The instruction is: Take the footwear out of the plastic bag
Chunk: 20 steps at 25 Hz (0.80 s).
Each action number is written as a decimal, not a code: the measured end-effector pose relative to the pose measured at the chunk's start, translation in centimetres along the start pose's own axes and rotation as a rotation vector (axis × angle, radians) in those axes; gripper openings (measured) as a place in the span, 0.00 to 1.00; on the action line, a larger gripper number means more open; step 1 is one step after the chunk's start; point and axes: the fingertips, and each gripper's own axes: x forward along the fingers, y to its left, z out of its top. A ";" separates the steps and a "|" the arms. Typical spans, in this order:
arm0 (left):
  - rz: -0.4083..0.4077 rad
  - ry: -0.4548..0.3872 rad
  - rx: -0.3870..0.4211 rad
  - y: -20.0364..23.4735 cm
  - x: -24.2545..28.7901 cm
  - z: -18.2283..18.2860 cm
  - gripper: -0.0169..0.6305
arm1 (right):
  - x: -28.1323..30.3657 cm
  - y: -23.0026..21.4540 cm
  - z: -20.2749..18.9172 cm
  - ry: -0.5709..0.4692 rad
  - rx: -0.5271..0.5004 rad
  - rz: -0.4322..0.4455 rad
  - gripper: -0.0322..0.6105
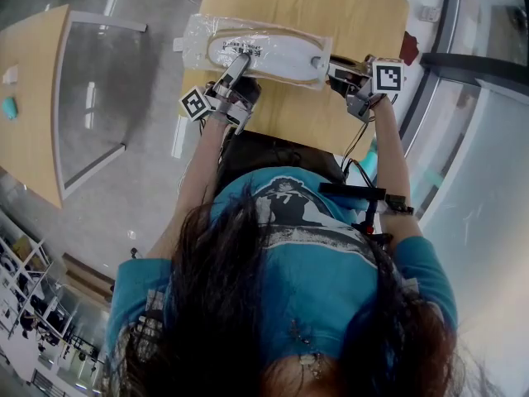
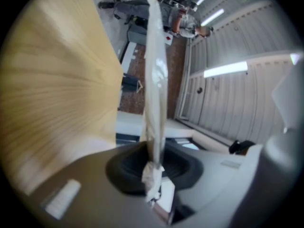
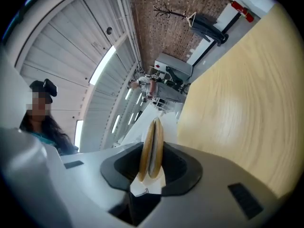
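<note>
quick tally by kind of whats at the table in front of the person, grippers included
plastic bag: 1
white footwear inside the bag: 1 shape shows, cannot tell if it is a pair
grippers: 2, left gripper and right gripper
total: 4

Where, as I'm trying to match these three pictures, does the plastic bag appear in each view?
Head view: plastic bag upper centre, lying flat.
Left gripper view: centre, an edge-on pale strip rising from the jaws.
Right gripper view: not surely told; only a thin tan sliver at the jaws.
Shared landmark: the wooden table, seen at left and at right in the gripper views.
</note>
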 end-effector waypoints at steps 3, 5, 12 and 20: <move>0.074 0.026 0.080 1.0 0.3 -0.4 0.14 | -0.8 -1.4 -0.6 0.017 0.000 -0.052 0.22; 0.117 0.032 0.126 1.5 0.2 -0.2 0.15 | -1.0 -2.3 -1.0 0.027 0.014 -0.085 0.21; 0.226 0.016 0.230 2.3 -0.7 1.1 0.15 | -1.0 -2.5 -1.7 0.044 0.050 -0.120 0.21; 0.306 0.033 0.307 3.4 -0.9 1.6 0.16 | -2.7 -3.1 -2.2 0.028 0.055 -0.147 0.21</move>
